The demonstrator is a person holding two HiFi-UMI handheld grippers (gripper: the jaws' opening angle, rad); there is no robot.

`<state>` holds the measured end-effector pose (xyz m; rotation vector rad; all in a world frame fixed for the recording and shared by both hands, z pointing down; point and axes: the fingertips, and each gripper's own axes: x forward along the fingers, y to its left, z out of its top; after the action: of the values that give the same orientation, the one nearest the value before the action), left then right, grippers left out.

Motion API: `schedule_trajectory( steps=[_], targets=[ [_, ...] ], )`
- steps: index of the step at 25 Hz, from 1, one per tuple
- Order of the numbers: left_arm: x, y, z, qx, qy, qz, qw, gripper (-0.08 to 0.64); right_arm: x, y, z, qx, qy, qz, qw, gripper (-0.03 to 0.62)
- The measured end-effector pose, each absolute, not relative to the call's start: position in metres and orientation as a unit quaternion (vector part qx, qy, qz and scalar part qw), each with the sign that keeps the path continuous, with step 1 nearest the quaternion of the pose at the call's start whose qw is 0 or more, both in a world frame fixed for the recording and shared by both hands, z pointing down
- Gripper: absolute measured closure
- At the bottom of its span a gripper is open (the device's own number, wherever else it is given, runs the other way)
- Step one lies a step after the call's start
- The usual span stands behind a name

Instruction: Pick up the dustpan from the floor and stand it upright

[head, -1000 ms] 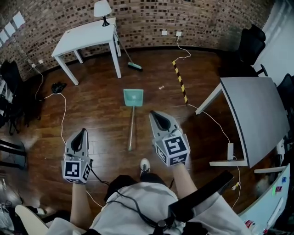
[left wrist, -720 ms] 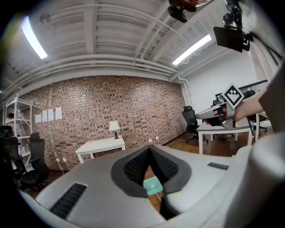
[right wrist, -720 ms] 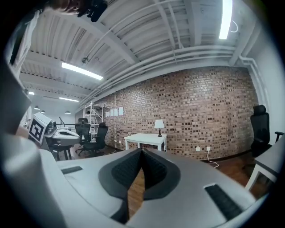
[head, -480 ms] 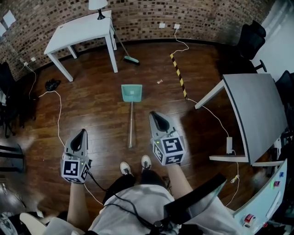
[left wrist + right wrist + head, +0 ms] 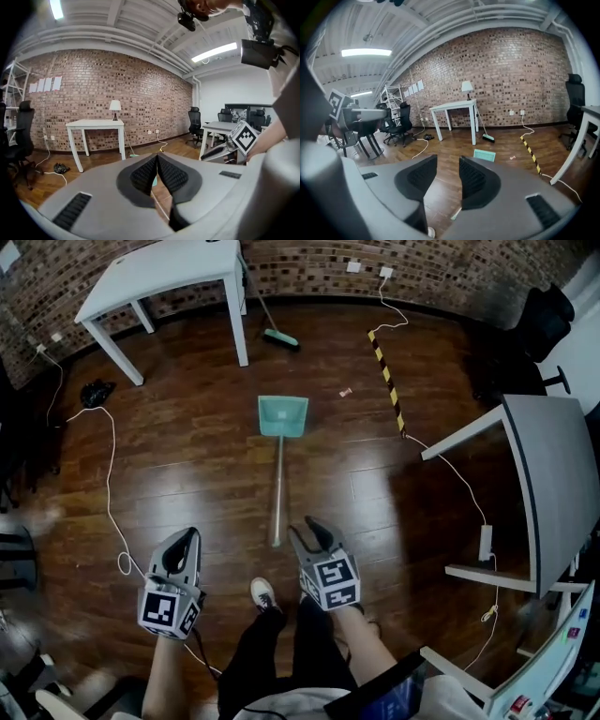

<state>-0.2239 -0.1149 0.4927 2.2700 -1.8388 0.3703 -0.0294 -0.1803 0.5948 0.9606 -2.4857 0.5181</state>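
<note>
A teal dustpan [image 5: 282, 415] lies flat on the wooden floor, and its long pale handle [image 5: 278, 493] runs toward me. The handle's end [image 5: 276, 542] lies just left of my right gripper [image 5: 307, 529]. That gripper's jaws are opening with nothing between them. In the right gripper view, the right gripper [image 5: 447, 161] looks over the dustpan [image 5: 484, 154] further ahead. My left gripper [image 5: 187, 538] hangs low at the left, apart from the handle. Its jaws [image 5: 157, 157] are shut and empty, and a sliver of the dustpan [image 5: 153, 181] shows beyond them.
A white table [image 5: 159, 273] stands at the back left, with a broom [image 5: 279, 337] leaning by it. A yellow-black strip [image 5: 386, 381] lies on the floor to the right. A grey desk [image 5: 553, 484] stands at the right, and a white cable [image 5: 108, 474] trails at the left. The person's shoe [image 5: 263, 594] is between the grippers.
Both grippers have sunk toward the floor and the person has bent forward. The right gripper's jaws went from shut to parted near the handle's end.
</note>
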Motion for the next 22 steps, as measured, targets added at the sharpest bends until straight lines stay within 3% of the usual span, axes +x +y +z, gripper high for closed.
schedule_trajectory(
  steps=[6,16,22],
  targets=[
    [-0.232,-0.112,0.614,0.788,-0.588,0.136,0.123,0.545,-0.059,-0.153,0.744,0.329,-0.872,0.242,0.270,0.394],
    [-0.234,-0.086,0.880,0.758,-0.582,0.197,0.218,0.545,-0.055,-0.130,1.017,0.360,-0.807,0.356,0.303,0.355],
    [-0.223,-0.094,0.964,0.778,-0.556,0.184,0.228,0.549,-0.052,-0.097,1.120,0.351,-0.786,0.388,0.330,0.305]
  ],
)
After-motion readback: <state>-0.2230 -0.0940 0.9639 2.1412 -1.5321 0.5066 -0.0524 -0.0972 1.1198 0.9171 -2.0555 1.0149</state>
